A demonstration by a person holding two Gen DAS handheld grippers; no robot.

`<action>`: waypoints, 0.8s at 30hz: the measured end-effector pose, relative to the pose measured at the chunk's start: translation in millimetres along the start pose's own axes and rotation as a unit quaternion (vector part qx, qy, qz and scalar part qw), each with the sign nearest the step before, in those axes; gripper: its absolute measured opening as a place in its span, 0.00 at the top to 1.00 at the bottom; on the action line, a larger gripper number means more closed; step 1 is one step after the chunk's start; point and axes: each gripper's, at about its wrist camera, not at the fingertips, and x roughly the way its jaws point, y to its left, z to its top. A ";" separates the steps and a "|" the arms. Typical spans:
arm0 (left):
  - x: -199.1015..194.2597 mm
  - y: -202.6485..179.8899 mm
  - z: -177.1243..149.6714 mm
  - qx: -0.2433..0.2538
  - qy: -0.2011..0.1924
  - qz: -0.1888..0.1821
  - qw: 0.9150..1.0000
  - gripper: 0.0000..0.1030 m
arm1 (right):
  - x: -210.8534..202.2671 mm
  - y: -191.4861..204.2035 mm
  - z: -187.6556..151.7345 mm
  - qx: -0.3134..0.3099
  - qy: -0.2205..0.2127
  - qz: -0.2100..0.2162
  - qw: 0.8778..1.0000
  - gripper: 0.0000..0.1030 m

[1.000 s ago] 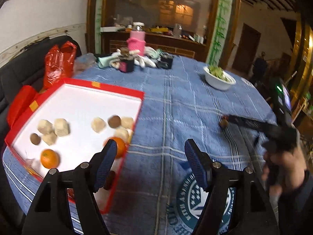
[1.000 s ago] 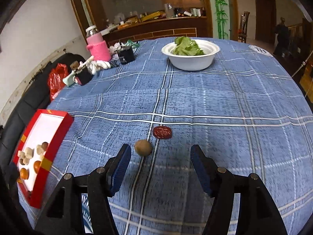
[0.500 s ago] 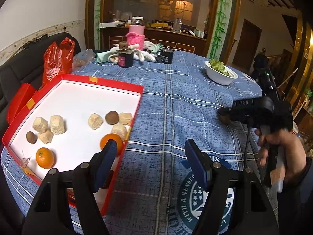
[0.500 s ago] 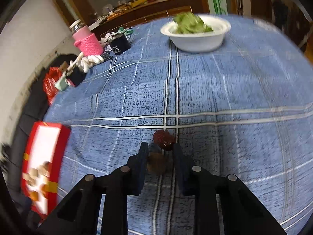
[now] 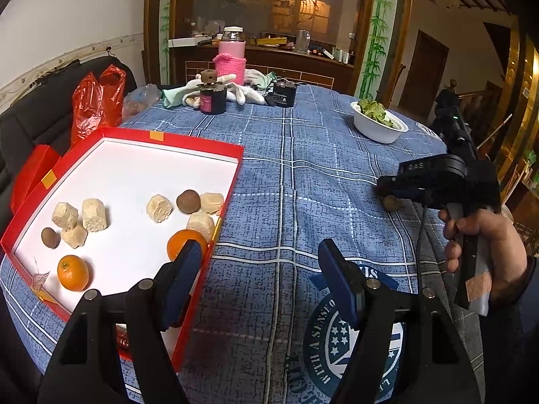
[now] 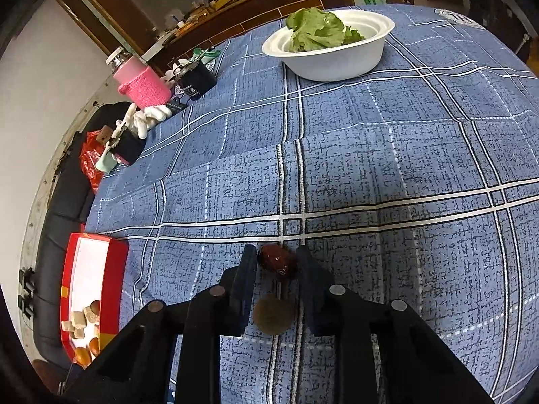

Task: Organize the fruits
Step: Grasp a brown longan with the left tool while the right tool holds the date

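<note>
The right gripper [image 6: 274,289] is lowered to the worktop [image 6: 404,168], which is covered by a blue plaid cloth. Its jaws stand narrowly apart and bracket two small fruits. A round brown fruit [image 6: 273,314] sits between the jaws, close to both pads; whether the pads touch it cannot be told. A dark red fruit [image 6: 278,262] lies on the cloth at the jaw tips, just ahead of the brown one. In the left wrist view the same gripper [image 5: 392,190] is held by the right hand [image 5: 485,245], with the brown fruit [image 5: 390,202] visible just under its tips.

The left gripper [image 5: 261,269] is held above the near edge of the worktop with its jaws wide apart and nothing between them. Its left finger overlaps the near corner of a red tray [image 5: 198,141] with a white floor. The tray holds two oranges [image 5: 73,272], two round brown fruits [image 5: 188,201] and several pale cut chunks [image 5: 159,208].

A white bowl [image 6: 337,60] of green leaves stands at the far side of the worktop, well apart from both grippers. A pink bottle [image 5: 231,55] and a red plastic bag [image 5: 97,101] are at the far left.
</note>
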 end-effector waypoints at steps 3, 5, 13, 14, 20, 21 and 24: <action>0.4 -16.2 4.8 0.013 -0.004 -0.014 1.000 0.31 | -20.8 -15.3 -6.1 0.017 -0.029 0.015 0.999 0.76; 2.9 -34.2 8.6 0.030 -0.009 -0.027 0.999 0.31 | -44.0 -31.8 -11.2 0.030 -0.059 0.030 0.997 0.76; 53.6 -122.0 34.7 0.072 0.021 -0.088 0.993 0.31 | -110.2 -96.0 -44.0 0.034 -0.174 -0.006 0.984 0.75; 60.7 -131.0 36.8 0.079 0.022 -0.088 0.993 0.31 | -111.7 -103.0 -45.9 0.043 -0.179 -0.007 0.983 0.75; 107.4 -174.0 39.0 0.108 0.049 -0.063 0.991 0.52 | -118.3 -112.7 -40.8 0.050 -0.200 0.017 0.978 0.75; 116.9 -178.3 37.5 0.117 0.063 -0.049 0.990 0.79 | -117.5 -112.1 -40.5 0.048 -0.198 0.022 0.979 0.75; 123.6 -174.2 33.2 0.116 0.074 -0.035 0.990 0.82 | -116.0 -110.1 -40.8 0.042 -0.193 0.030 0.980 0.75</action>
